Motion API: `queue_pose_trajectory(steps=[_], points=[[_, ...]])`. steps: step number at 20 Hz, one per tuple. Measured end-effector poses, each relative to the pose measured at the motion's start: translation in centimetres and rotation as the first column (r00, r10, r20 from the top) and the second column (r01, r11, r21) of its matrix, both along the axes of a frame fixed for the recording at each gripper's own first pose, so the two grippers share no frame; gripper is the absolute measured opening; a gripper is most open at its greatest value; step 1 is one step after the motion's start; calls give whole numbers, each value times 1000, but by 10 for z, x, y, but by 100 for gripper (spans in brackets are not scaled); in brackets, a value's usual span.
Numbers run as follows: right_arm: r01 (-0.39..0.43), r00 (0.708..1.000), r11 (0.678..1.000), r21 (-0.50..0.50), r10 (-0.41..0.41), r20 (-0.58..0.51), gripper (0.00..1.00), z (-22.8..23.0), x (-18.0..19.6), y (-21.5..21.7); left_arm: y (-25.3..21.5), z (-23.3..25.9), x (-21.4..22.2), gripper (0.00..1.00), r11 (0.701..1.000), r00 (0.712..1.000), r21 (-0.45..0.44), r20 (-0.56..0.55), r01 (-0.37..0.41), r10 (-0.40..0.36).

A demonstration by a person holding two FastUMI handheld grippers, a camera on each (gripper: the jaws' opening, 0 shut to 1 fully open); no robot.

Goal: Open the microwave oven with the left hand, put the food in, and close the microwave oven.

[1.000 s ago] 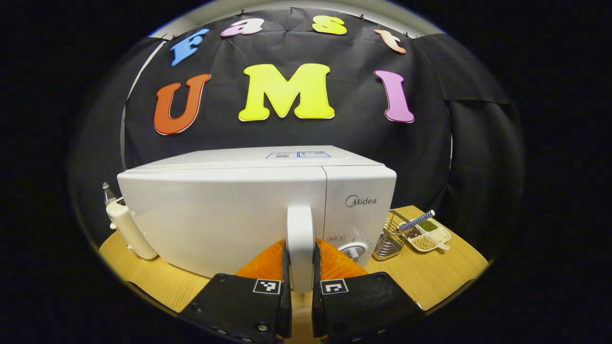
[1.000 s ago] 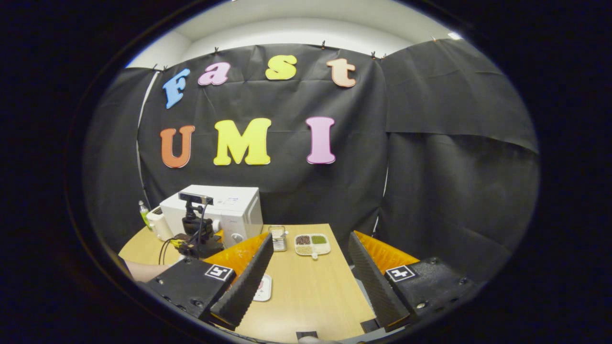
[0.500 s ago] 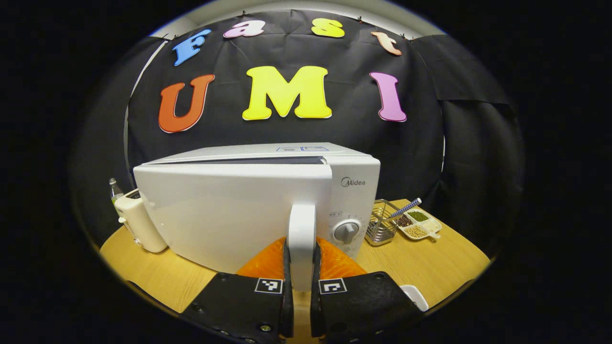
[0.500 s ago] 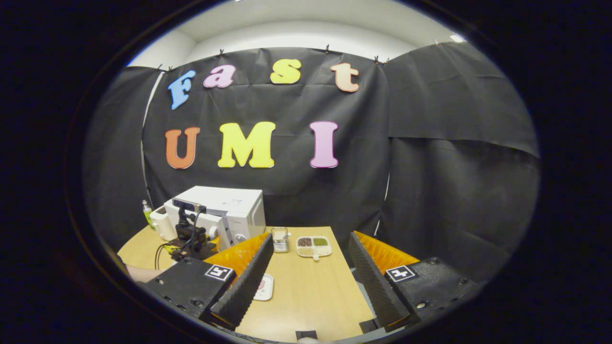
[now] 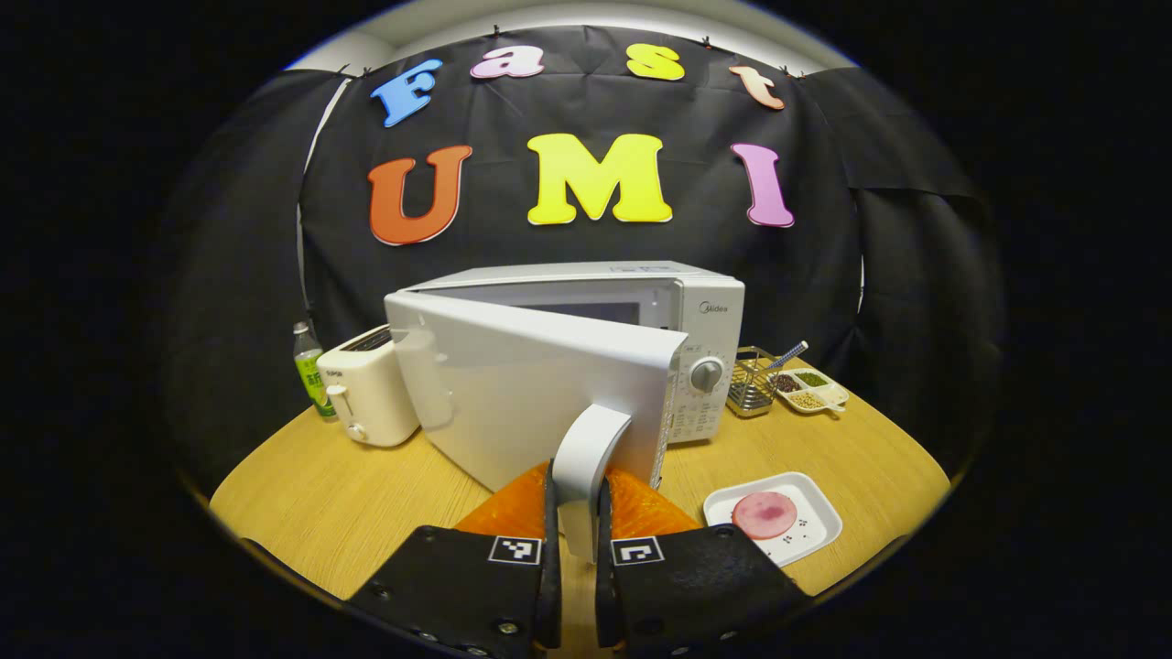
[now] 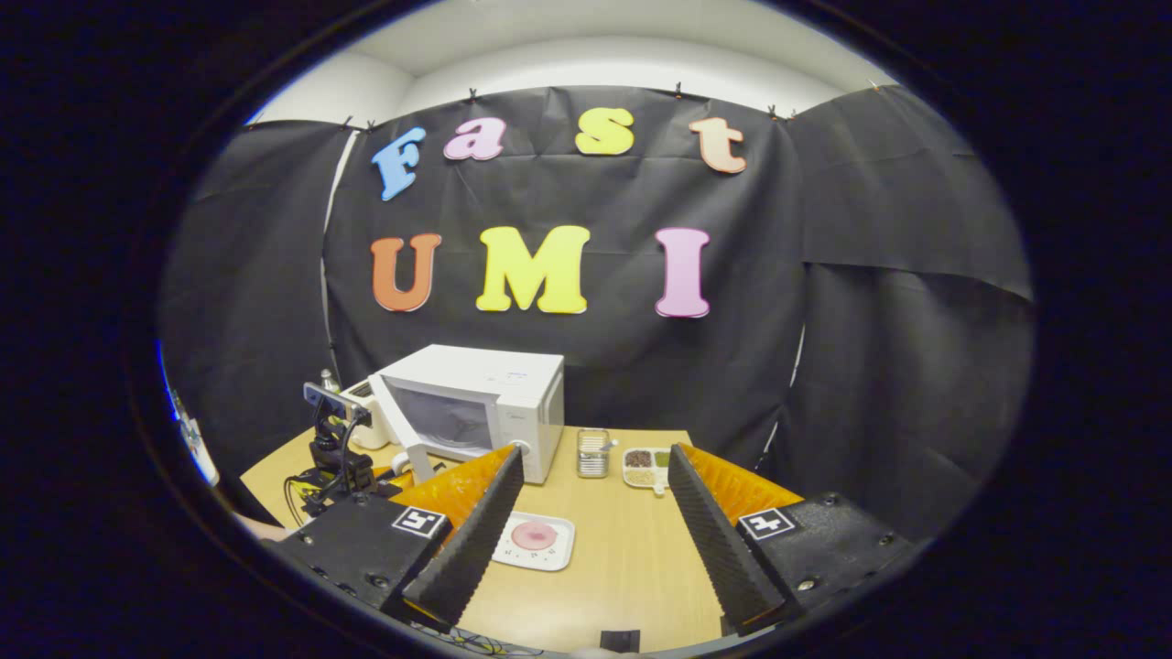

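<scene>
A white toaster (image 5: 371, 398) stands on the wooden desk (image 5: 339, 494), with a green bottle (image 5: 309, 368) just beside it against the wall. Toward the other side sits a wire basket (image 5: 751, 392) (a patterned stick leans out of it) next to a divided dish of beans (image 5: 810, 392).

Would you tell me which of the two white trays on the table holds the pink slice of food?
The plain white tray nearest the left gripper; the divided dish farther back holds beans.
</scene>
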State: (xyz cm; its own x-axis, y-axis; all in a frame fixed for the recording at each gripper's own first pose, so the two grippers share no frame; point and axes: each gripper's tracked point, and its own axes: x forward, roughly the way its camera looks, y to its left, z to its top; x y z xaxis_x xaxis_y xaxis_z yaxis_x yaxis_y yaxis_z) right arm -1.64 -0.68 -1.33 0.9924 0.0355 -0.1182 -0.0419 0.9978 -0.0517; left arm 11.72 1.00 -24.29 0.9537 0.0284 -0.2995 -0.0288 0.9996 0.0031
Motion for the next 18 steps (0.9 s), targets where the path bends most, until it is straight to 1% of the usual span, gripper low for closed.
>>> queue_pose_trajectory(steps=[1,2,3,4,5,7,8,9,11,12,13,14,15,16,18], points=[[-21,1000,1000,-5,21,4,100,0,0,10,9,1,-9,15,1000,1000,5,-6,-15,15],[-38,999,999,-12,38,2,100,-1,-1,18,19,1,-17,18,999,999,32,-8,-42,43],[-57,998,998,-16,57,-1,100,-3,-1,26,30,1,-24,18,995,997,64,-9,-70,71],[-71,998,997,-18,71,-2,100,-4,-1,33,38,2,-30,22,992,996,97,-4,-86,86],[-81,997,997,-18,81,-1,100,-6,-1,37,45,4,-35,22,988,995,121,5,-99,99],[-96,995,995,-15,96,-4,100,-9,-1,46,58,4,-43,22,985,993,129,5,-116,116],[-100,995,995,-18,100,-7,100,-12,-2,50,62,9,-46,25,984,992,128,16,-124,123],[-102,995,995,-22,102,-8,100,-14,-3,52,69,10,-48,26,983,991,126,20,-134,133],[-109,994,994,-20,108,-13,100,-19,-3,58,80,9,-55,45,982,988,107,7,-153,153],[-111,994,994,-16,110,-15,100,-20,-4,61,84,10,-56,70,983,988,98,8,-157,157],[-112,994,994,-15,112,-20,100,-23,-4,63,85,11,-59,79,985,989,92,10,-147,147],[-111,994,994,-14,111,-21,100,-24,-4,64,88,13,-61,84,983,989,104,14,-149,148],[-108,994,994,-12,108,-21,100,-25,-4,65,92,16,-66,86,981,989,122,26,-149,146],[-107,994,994,-9,107,-23,100,-26,-4,65,95,18,-68,91,979,989,137,37,-149,146],[-106,994,994,2,106,-30,100,-33,-2,67,105,16,-76,94,977,988,149,38,-155,151]])
